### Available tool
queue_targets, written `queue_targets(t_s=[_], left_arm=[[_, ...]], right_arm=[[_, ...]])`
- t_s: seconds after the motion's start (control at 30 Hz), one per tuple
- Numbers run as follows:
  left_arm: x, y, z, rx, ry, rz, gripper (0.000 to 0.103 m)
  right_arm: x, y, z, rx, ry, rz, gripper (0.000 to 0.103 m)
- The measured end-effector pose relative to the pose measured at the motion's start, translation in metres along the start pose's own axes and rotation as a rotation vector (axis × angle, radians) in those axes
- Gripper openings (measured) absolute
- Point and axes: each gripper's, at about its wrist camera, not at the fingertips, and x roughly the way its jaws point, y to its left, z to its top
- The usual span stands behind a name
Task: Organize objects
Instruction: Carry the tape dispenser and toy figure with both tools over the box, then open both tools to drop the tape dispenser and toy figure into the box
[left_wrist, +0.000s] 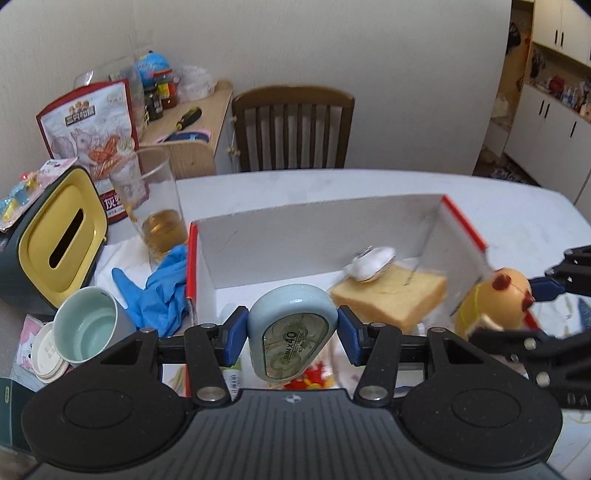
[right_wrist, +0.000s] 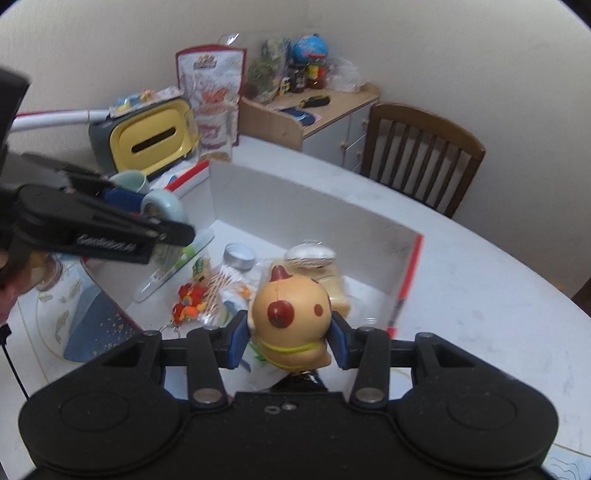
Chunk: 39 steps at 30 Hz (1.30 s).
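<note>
Above the open white box (left_wrist: 321, 225) on the bench (left_wrist: 517, 206), the left gripper (left_wrist: 292, 325) has its jaws clamped on a pale-blue correction tape (left_wrist: 291, 328), the right gripper (right_wrist: 289, 334) grasping a tan squishy toy (right_wrist: 291, 314).

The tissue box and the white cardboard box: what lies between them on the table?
In the left wrist view, a glass of amber drink and blue gloves lie between the tissue box and cardboard box.

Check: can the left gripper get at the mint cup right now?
Probably not as it stands. The left gripper is already shut on the correction tape, so its jaws are full. The mint cup itself sits uncovered beside the box, with its mouth open and nothing over it.
</note>
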Motion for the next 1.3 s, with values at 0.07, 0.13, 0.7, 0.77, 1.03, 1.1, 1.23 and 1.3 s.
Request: queue_targets(t_s=[0.07,0.13,0.7,0.77,1.03,1.1,1.23,1.3], left_arm=[[0.01,0.003,0.0,0.004,0.025,-0.003,0.051],[0.018,0.003,0.0,0.02,0.047,-0.001,0.051],[0.068,-0.007,0.006,0.115,0.145,0.055,0.051],[0.072,-0.007,0.008,0.111,0.156,0.051,0.051],[0.083,-0.008,0.01,0.103,0.2,0.051,0.058],[0.082,-0.007,0.01,0.101,0.196,0.047,0.064],[0.076,-0.006,0.01,0.09,0.184,0.045,0.064],[0.07,-0.007,0.009,0.077,0.174,0.031,0.064]], right_arm=[[0.006,0.003,-0.002,-0.006,0.018,0.005,0.044],[0.011,0.004,-0.003,-0.008,0.029,0.002,0.044],[0.014,-0.008,-0.007,0.028,0.016,0.002,0.06],[0.011,-0.009,-0.008,0.024,0.006,0.002,0.062],[-0.004,-0.012,-0.01,0.027,-0.028,0.013,0.064],[-0.008,-0.013,-0.011,0.031,-0.037,0.019,0.067],[-0.013,-0.017,-0.011,0.047,-0.049,0.023,0.068],[-0.015,-0.018,-0.011,0.055,-0.055,0.023,0.068]])
